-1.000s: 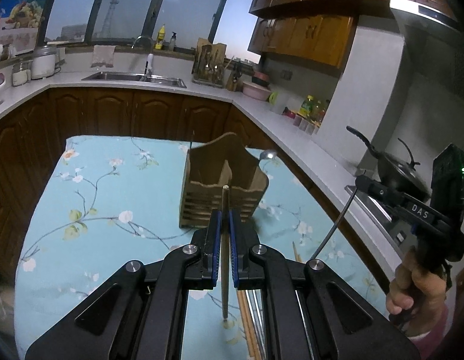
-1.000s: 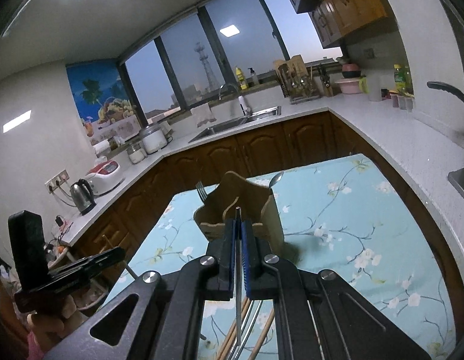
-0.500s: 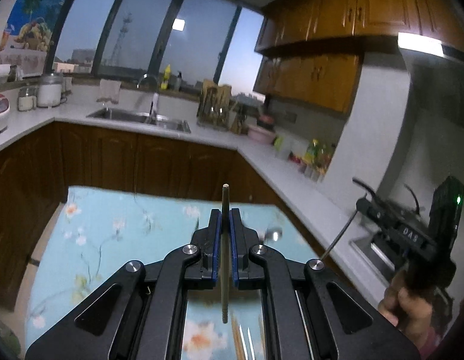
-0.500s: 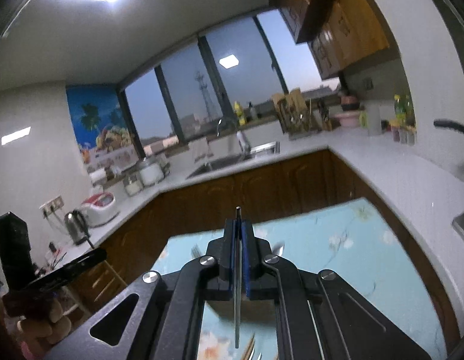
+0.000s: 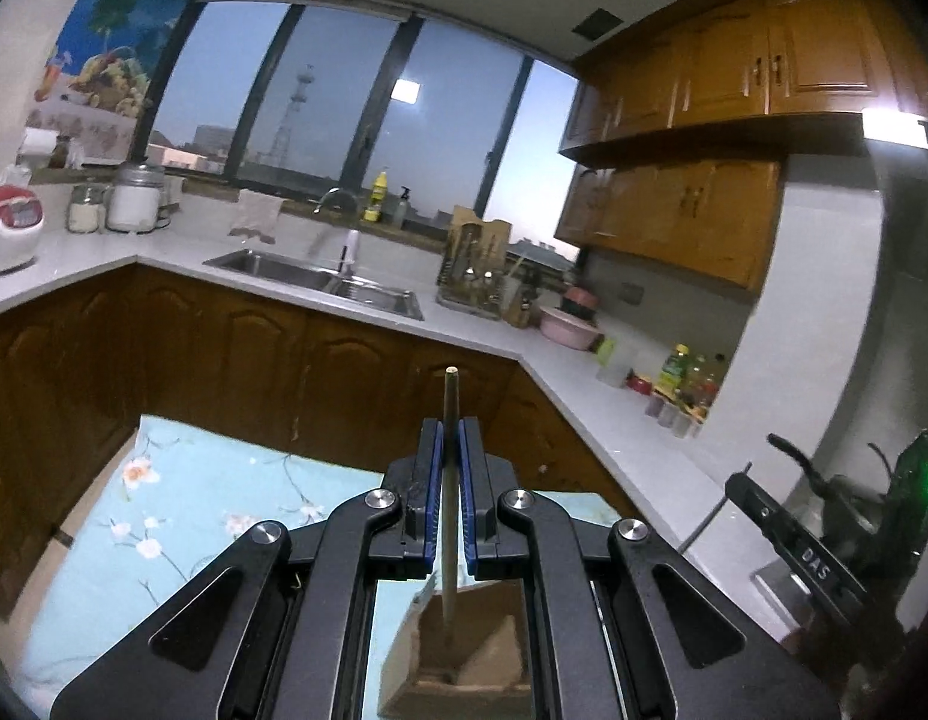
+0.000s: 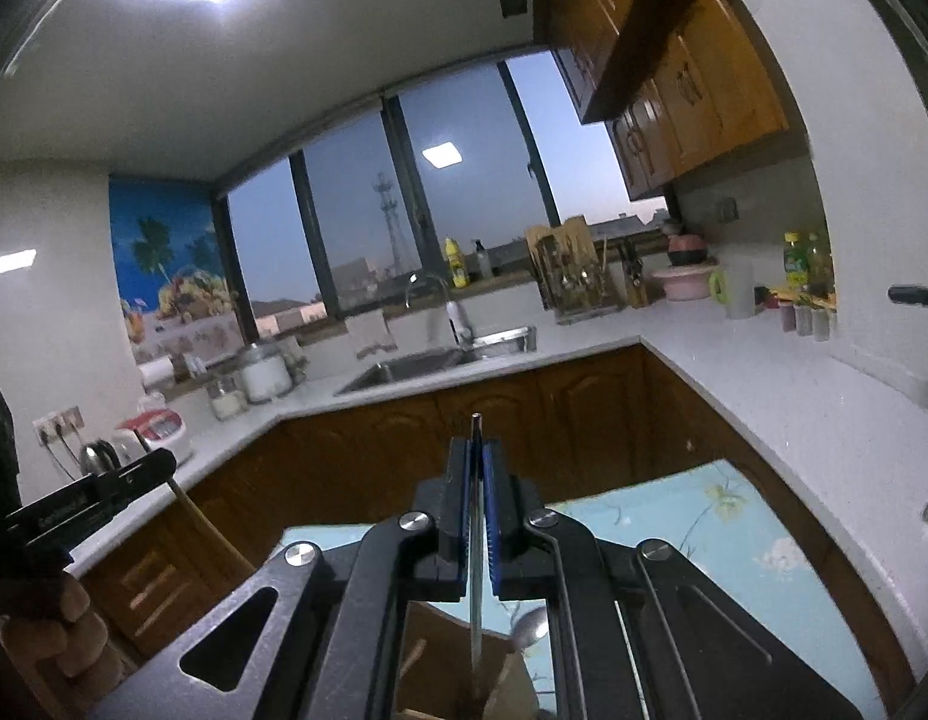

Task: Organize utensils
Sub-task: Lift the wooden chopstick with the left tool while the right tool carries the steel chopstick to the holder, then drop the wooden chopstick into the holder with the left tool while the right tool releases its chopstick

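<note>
White countertop (image 5: 475, 330) wraps the kitchen in an L behind a table spread with a pale blue floral cloth (image 5: 182, 516); dark cabinet doors stand just beyond the cloth's far edge, and bare cloth stretches out on the left of the wooden utensil holder (image 5: 464, 660), which sits at the near end of the cloth, under both grippers. In the right wrist view the cloth (image 6: 703, 534) also runs open beyond and to the right of the holder (image 6: 440, 666).

Directly above the holder, the left gripper (image 5: 450, 450) is clamped narrowly on a slim wooden chopstick (image 5: 450, 396), held upright, its lower end down inside a compartment. Beside it, the right gripper (image 6: 477, 468) pinches a thin metal chopstick (image 6: 475, 426), likewise upright, its lower end reaching the holder's top. A spoon bowl (image 6: 529, 624) pokes up at the holder's right side.
</note>
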Demonstrator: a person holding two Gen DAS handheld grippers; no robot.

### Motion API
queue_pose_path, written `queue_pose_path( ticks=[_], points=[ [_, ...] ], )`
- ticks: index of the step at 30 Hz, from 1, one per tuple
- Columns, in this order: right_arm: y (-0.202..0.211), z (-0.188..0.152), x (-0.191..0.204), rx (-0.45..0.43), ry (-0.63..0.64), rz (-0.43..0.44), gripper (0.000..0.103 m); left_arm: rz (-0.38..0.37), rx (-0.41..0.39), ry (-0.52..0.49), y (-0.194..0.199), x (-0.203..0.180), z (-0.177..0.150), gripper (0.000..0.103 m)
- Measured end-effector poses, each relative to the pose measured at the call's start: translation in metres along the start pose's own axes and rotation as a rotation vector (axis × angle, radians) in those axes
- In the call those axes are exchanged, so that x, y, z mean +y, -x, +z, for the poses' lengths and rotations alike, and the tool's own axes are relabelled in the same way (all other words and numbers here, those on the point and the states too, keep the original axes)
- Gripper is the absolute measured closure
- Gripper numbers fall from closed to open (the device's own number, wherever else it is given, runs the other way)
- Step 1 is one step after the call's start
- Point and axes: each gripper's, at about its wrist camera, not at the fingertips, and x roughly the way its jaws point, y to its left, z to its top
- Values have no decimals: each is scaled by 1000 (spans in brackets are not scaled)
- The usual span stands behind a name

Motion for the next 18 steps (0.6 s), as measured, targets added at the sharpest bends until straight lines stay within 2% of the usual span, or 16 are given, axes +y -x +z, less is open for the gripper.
queue_pose_path(
  ticks=[6, 10, 18],
  points=[
    [-19, -41, -2, 35, 23, -28, 99, 29, 64, 38, -24, 15, -45, 98],
    [-23, -54, -8, 54, 8, -34, 99, 28, 109, 35, -36, 16, -61, 98],
    [-23, -62, -18, 96, -20, -37, 98, 30, 126, 0, -37, 11, -63, 97]
  ],
)
